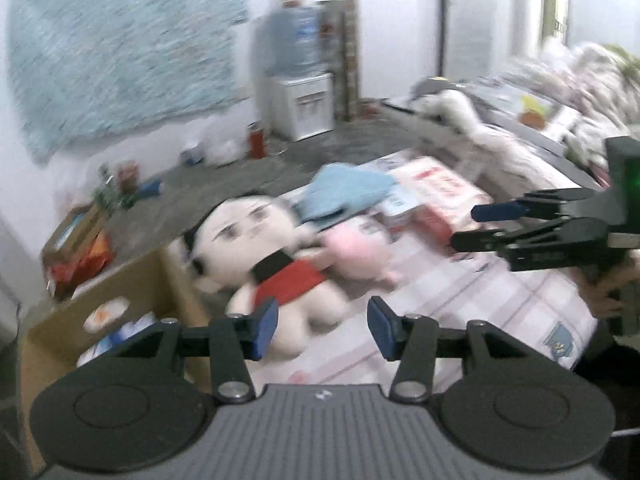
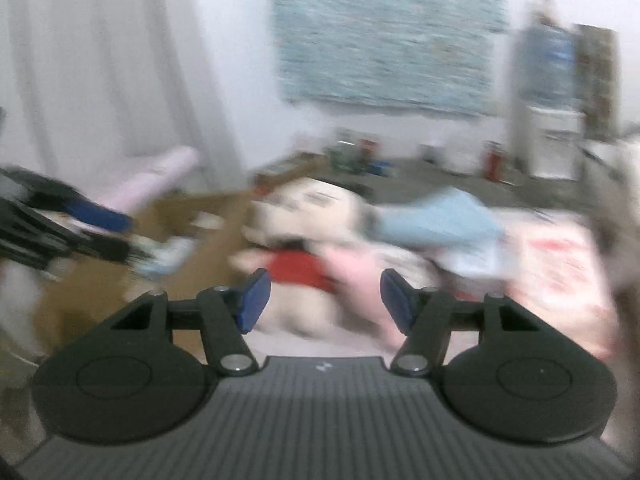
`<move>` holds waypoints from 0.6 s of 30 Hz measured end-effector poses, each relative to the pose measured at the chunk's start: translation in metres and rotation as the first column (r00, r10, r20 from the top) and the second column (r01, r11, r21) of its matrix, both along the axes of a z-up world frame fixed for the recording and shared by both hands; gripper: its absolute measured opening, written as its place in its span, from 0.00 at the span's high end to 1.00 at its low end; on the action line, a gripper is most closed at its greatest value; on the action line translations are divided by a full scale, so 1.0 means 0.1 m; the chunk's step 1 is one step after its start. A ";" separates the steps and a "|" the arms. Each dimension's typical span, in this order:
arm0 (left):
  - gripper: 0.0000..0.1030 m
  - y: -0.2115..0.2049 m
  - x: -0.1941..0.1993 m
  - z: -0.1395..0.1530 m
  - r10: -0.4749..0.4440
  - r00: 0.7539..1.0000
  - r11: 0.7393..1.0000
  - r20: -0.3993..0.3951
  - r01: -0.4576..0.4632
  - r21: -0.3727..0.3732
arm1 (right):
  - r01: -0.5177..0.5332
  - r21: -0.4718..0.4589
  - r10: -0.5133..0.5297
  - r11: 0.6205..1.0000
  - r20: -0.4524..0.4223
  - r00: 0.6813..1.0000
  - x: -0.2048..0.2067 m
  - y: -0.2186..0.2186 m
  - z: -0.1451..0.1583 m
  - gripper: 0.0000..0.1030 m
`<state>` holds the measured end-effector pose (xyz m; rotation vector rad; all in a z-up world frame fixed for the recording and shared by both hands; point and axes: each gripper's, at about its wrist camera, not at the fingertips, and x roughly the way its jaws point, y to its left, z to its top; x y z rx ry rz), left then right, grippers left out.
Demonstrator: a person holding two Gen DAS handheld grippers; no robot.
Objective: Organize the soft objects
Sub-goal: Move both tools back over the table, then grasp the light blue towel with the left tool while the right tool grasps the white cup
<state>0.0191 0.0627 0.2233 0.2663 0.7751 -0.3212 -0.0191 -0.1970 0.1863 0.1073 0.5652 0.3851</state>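
A plush doll (image 1: pixel 256 248) with black hair and a red top lies on the pink checked bed sheet (image 1: pixel 480 304). A pink soft toy (image 1: pixel 356 256) rests against its side, and a light blue cloth (image 1: pixel 344 192) lies just behind them. My left gripper (image 1: pixel 324 328) hovers open in front of the doll's legs with nothing between its pads. My right gripper (image 1: pixel 468 227) reaches in from the right, open and empty. The blurred right wrist view shows the doll (image 2: pixel 304 208), the pink toy (image 2: pixel 352 276) and the blue cloth (image 2: pixel 436 216) ahead of that gripper (image 2: pixel 325 300).
An open cardboard box (image 1: pixel 120 312) holding a few items stands on the floor at the bed's left edge. A red and white carton (image 1: pixel 436 188) and a white fluffy heap (image 1: pixel 480 128) lie further back on the bed. A water dispenser (image 1: pixel 304 92) and bottles line the far wall.
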 end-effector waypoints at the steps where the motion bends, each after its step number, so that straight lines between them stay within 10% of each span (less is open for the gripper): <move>1: 0.49 -0.16 0.05 -0.04 -0.028 0.999 0.999 0.019 0.028 0.029 | 0.039 -0.008 -0.039 0.999 -0.010 0.999 0.01 -0.17 -0.09 0.41; 11: 0.50 -1.30 1.06 -0.88 -0.233 0.963 0.937 0.138 0.184 0.297 | 0.286 0.032 -0.286 0.958 0.002 0.958 0.31 -1.07 -0.59 0.41; 18: 0.93 -1.42 1.63 -1.47 -0.140 0.974 0.901 0.180 0.050 0.430 | 0.250 0.035 -0.251 0.967 -0.003 0.968 0.58 -1.02 -0.73 0.41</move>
